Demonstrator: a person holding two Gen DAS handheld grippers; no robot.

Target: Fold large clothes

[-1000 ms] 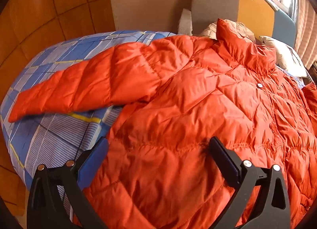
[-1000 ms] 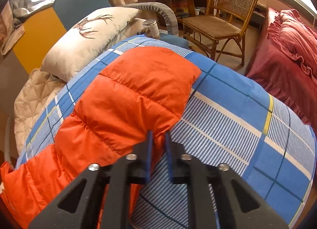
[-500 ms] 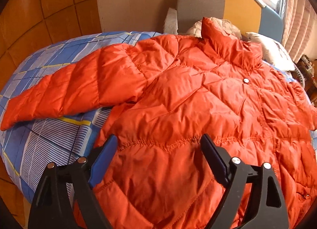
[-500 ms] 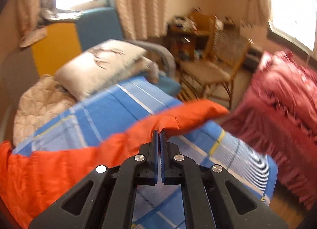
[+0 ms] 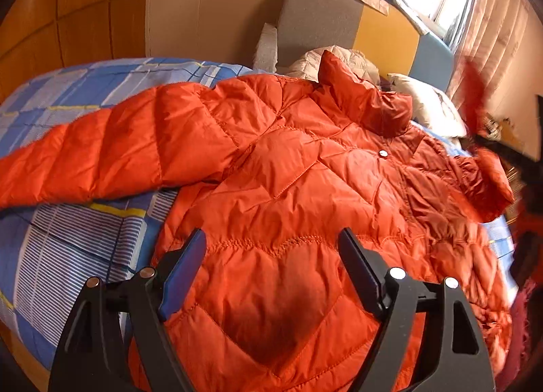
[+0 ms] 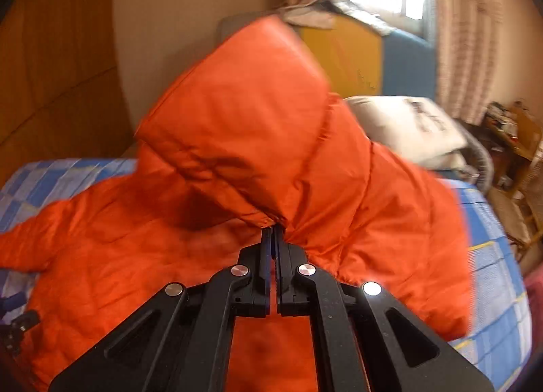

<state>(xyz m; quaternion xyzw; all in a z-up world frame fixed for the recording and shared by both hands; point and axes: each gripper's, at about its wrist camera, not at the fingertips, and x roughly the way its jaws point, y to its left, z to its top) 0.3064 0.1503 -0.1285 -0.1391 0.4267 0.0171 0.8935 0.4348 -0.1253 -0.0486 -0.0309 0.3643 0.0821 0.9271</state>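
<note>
orange puffer jacket [image 5: 292,188] lies front-up across the bed [image 5: 78,239], collar toward the headboard end, hem toward the foot edge where both tongs are. its body's long axis runs headboard-to-foot; one sleeve [image 5: 101,154] stretches out flat toward the bed's left edge, over the blue check sheet. the other sleeve [image 6: 258,113] is the one that matters: it's up off the bed on the right side, cuff pinched in the right gripper [image 6: 272,232], jaws together on the fabric w/ the sleeve bulging up and over them, hanging above the jacket's chest. so the fold goes right-to-left across the body, and the right hand is the one placed to do it. left gripper [image 5: 271,253] hovers over the lower front panel near the foot edge, jaws apart but closing, only jacket surface showing between them, pads not pressing on anything i can see. looks like the left is set to pin or grab the hem while the sleeve gets laid over, prob. pillow [image 6: 407,130] sits clear at the headboard corner.
</note>
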